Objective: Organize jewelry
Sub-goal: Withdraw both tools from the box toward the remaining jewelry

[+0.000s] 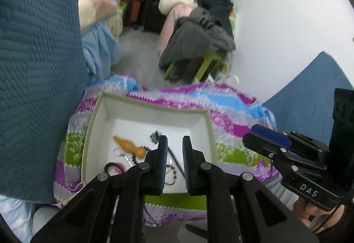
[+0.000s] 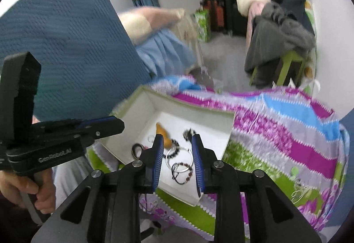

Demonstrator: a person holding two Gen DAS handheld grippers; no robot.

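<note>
Hovering hand-held grippers (image 1: 174,139) over box (image 1: 154,108)

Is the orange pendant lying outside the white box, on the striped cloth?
No. The orange pendant lies inside the white box, on its floor beside the other jewelry.

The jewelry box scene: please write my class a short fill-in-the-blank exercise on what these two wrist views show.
1. The jewelry lies inside an open white ____ with no lid on it.
2. The box rests on a ____ cloth in purple, blue and green.
3. The gourd-shaped pendant in the box is ____ in colour.
4. Between the pads of the left gripper and the right gripper there is ____ held.

Missing words: box; striped; orange; nothing
</note>
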